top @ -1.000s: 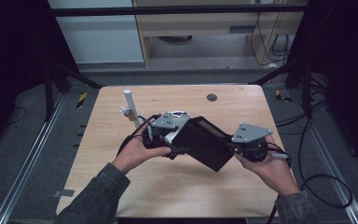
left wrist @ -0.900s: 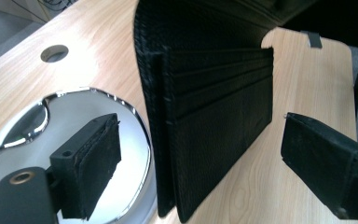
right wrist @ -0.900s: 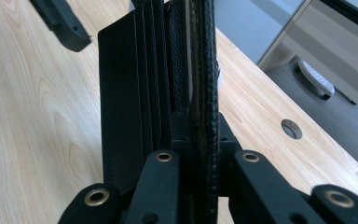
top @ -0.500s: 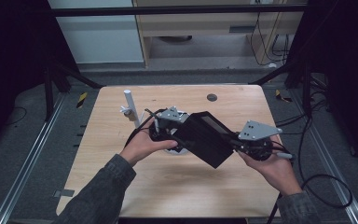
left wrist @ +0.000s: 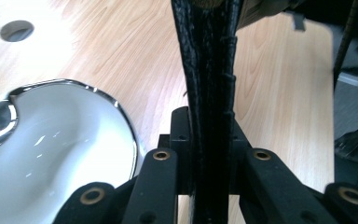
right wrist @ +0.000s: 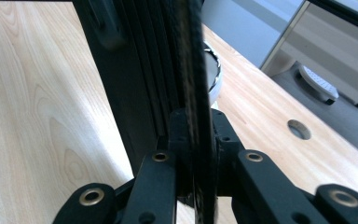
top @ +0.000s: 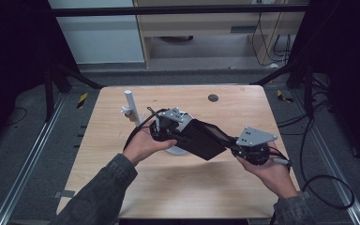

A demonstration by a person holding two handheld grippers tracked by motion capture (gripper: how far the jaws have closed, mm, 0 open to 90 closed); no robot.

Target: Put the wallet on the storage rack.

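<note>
A flat black case (top: 206, 139) with a textured, stitched edge is held over the table between both hands. My left gripper (top: 186, 133) is at its left end. The jaws have just been closing, and in the left gripper view the pads press on the case (left wrist: 209, 70) in my left gripper (left wrist: 208, 140). At the case's right end my right gripper (top: 236, 149) is shut on it. The right gripper view shows the case (right wrist: 140, 60) edge-on, clamped in my right gripper (right wrist: 197, 135).
A shiny metal bowl (left wrist: 51, 140) lies on the wooden table (top: 183, 187) under the case's left end; its rim (right wrist: 216, 70) shows behind the case. A white upright post (top: 130, 105) stands at the back left. A round hole (top: 213, 98) is in the tabletop at the back.
The left gripper's jaws have closed on the case's left end. Both hands and the case have stayed almost in place over the bowl.
</note>
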